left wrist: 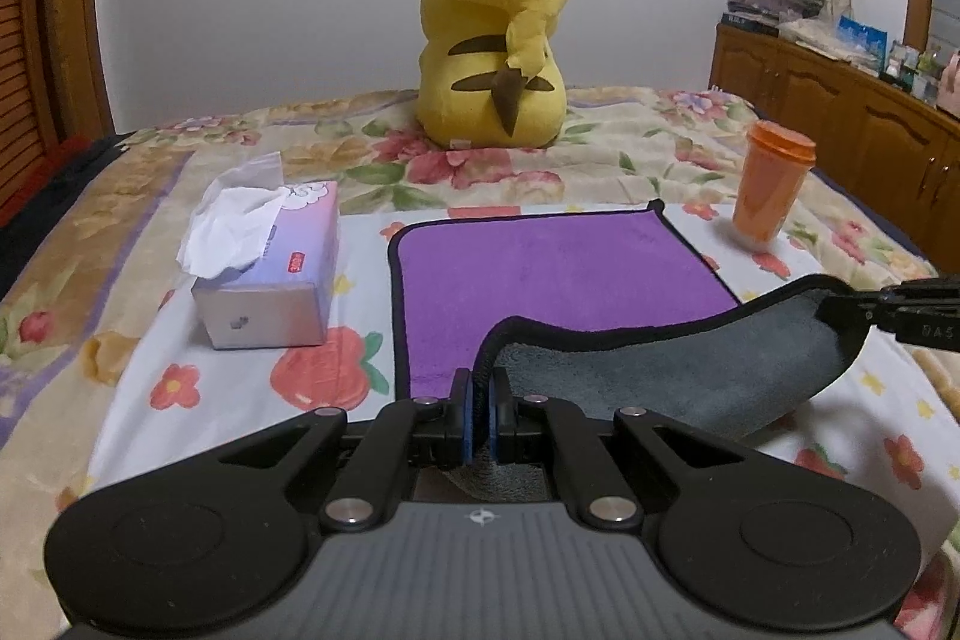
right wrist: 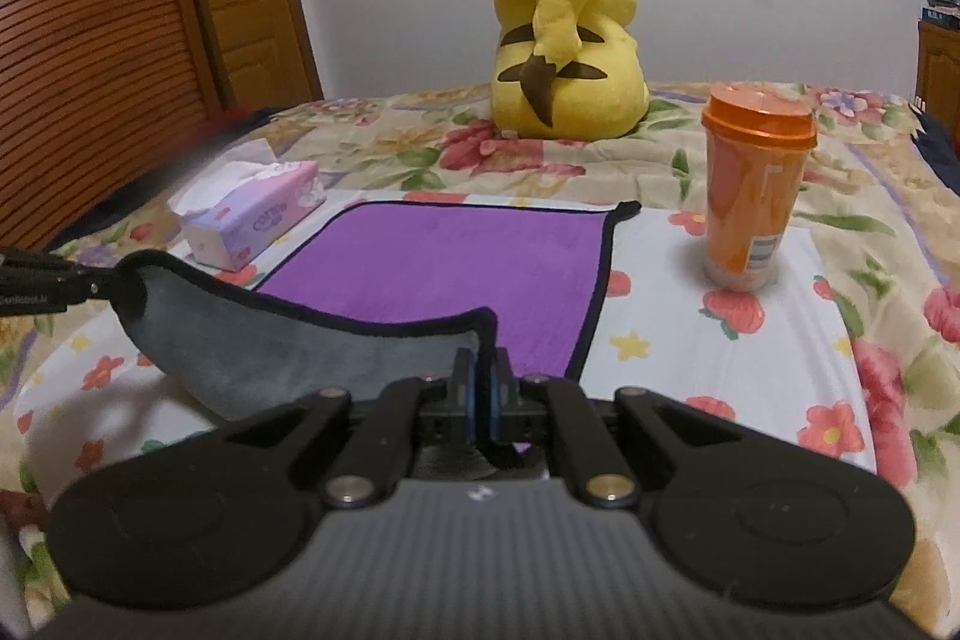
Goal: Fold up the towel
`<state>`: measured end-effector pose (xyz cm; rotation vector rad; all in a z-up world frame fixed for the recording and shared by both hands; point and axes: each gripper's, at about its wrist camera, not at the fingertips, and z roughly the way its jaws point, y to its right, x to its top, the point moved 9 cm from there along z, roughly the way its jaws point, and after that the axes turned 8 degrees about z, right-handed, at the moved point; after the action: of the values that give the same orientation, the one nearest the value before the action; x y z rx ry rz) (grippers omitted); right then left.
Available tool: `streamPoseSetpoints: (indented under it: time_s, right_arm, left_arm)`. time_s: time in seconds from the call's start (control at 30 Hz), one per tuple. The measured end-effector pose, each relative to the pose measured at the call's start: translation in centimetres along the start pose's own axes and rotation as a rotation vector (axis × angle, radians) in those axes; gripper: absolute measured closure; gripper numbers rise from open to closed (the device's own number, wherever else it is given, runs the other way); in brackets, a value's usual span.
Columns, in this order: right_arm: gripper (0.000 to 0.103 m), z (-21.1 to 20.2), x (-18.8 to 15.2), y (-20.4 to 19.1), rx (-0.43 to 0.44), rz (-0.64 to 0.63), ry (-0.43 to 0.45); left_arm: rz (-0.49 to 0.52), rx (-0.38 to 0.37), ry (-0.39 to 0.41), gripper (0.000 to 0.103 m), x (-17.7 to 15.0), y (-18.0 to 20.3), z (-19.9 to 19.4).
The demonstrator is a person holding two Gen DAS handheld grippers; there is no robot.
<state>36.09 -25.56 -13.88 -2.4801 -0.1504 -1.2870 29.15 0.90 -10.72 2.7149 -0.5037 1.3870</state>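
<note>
**Near Edge of the Towel Raised by Both Claws**

Lying on the floral bedspread (left wrist: 630,142), the towel (left wrist: 558,268) shows a purple plush top face, a grey underside and a black bound hem. Its far part rests flat on a white flowered patch of the bed; its near edge is lifted and curls over so the grey fleece faces up, sagging in a shallow arc between two corners.

The left gripper (left wrist: 479,403) has its blue-padded fingers pressed together on the near left corner, the black hem clamped upright between them. The right gripper (right wrist: 479,394) pinches the near right corner the same way, with hem and grey fabric caught between its pads. Each claw also appears in the other's view as a dark tip at the far end of the raised edge.

Left of the towel, just beside it, stands a pastel cardboard tissue box (left wrist: 270,274) with a crumpled white tissue sticking out of its slot. To the right, apart from the towel, stands an orange translucent plastic cup (right wrist: 753,196) with an orange lid; its contents cannot be made out. Farther back a yellow plush toy (left wrist: 492,34) sits with its back to the cameras. A wooden cabinet (left wrist: 840,112) runs along the right wall, its top crowded with small items.
</note>
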Motion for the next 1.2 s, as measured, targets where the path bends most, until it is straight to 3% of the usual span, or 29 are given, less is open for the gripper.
streamPoseSetpoints:
  time_s: [0.67, 1.2]
  right_arm:
    - [0.098, 1.5, 3.0, 0.1, -0.004, -0.065, 0.033]
    - [0.098, 3.9, 6.4, 0.1, -0.028, -0.153, 0.065]
  left_arm:
    - [0.005, 0.013, 0.055, 0.096, 3.8, -1.6, 1.9]
    - [0.068, 0.038, 0.075, 0.096, 7.0, -2.4, 5.1]
